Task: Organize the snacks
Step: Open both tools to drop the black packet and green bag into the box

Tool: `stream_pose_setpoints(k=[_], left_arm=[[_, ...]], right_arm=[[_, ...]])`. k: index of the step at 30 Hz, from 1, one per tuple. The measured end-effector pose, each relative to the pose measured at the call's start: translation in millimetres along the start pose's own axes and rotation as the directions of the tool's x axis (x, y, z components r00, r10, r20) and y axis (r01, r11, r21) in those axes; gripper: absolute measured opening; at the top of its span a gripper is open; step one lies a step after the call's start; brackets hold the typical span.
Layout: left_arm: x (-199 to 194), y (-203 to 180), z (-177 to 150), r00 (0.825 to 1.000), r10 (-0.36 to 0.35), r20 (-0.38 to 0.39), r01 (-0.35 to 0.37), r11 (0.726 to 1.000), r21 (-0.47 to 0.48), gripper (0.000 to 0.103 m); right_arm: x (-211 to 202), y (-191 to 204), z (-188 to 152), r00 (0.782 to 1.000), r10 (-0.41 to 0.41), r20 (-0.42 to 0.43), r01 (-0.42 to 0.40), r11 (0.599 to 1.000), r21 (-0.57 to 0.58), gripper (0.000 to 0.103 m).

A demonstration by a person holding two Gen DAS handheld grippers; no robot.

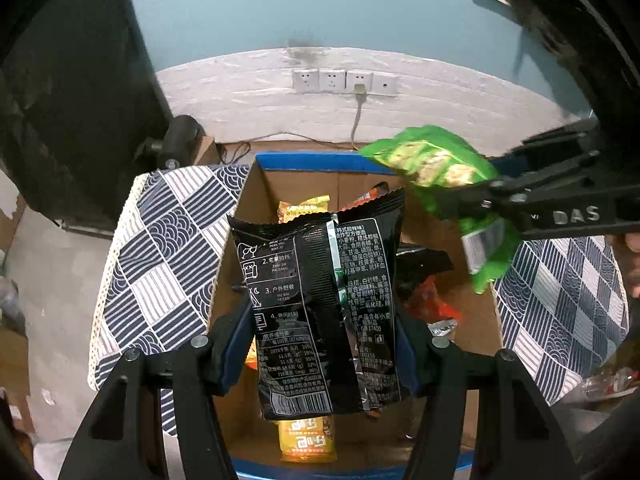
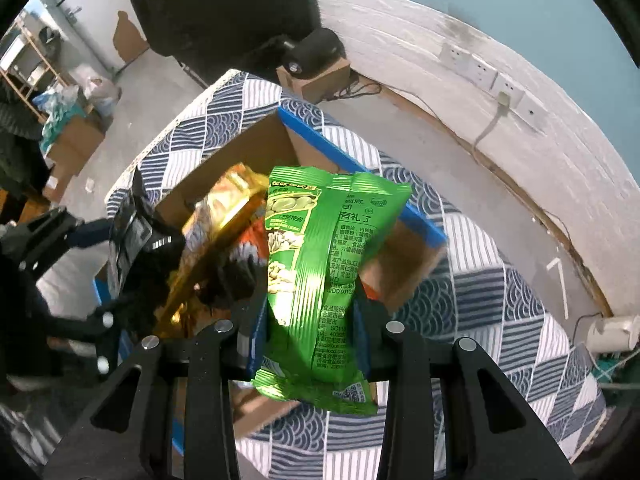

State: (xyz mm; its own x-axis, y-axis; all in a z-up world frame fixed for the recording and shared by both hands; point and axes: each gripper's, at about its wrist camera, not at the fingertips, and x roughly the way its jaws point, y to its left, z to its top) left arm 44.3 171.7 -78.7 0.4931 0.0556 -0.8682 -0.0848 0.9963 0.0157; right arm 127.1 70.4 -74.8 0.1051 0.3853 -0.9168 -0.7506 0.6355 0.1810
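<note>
Below, a patterned cloth (image 2: 472, 280) covers the table, and on it sits an open box (image 1: 248, 200) with snacks inside. Above the box, the left gripper (image 1: 324, 356) pinches a black packet (image 1: 320, 304). The right gripper (image 2: 308, 332) clamps a green packet (image 2: 316, 264), seemingly over the box's right edge.
</note>
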Motion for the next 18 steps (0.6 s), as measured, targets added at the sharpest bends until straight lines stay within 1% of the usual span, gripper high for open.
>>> stream_pose_setpoints(k=[2,4,6,7,8,9,13,18], left_arm=[[1.1,2.2,-1.3,1.0,0.004,-0.003,-0.004,1.0,-0.015,0.063],[1.2,4.2,-2.1,1.0,-0.02,-0.005,0.019,0.999,-0.034,0.063],[1.3,6.8,-2.2,1.0,-0.021,-0.006,0.02,0.999,-0.047,0.065],[0.3,7.2,-2.5,1.0,-0.016,-0.006,0.016,0.999,-0.05,0.068],[-0.6,7.7,-2.4,1.0,-0.013,-0.003,0.012,0.999,-0.053,0.074],[-3.3,7.4,-2.4,1.0,-0.011,0.006,0.012,0.998,-0.056,0.076],[-13.5,7.0,-2.7,0.999,-0.029,0.031,0.031,0.997,-0.066,0.08],[-23.3,5.9,-4.4,0.999,-0.032,0.04,0.035,0.997,-0.07,0.08]], right_arm=[[2.7,1.8,3.5,1.0,-0.004,0.008,0.004,1.0,-0.008,0.035],[5.6,3.7,7.0,1.0,-0.007,0.017,0.007,1.0,-0.012,0.036],[5.8,4.6,8.5,1.0,-0.016,0.027,0.016,1.0,-0.008,0.041],[5.5,4.3,8.8,1.0,-0.012,0.028,0.012,1.0,-0.003,0.044],[3.7,3.9,8.5,0.999,-0.009,0.035,0.009,1.0,0.004,0.044],[1.8,3.9,7.7,0.999,-0.003,0.039,0.003,1.0,0.008,0.045],[-8.0,4.2,4.8,0.998,0.014,0.056,-0.015,1.0,0.02,0.045],[-27.0,6.6,-3.7,0.995,0.03,0.09,-0.033,0.999,0.033,0.045]])
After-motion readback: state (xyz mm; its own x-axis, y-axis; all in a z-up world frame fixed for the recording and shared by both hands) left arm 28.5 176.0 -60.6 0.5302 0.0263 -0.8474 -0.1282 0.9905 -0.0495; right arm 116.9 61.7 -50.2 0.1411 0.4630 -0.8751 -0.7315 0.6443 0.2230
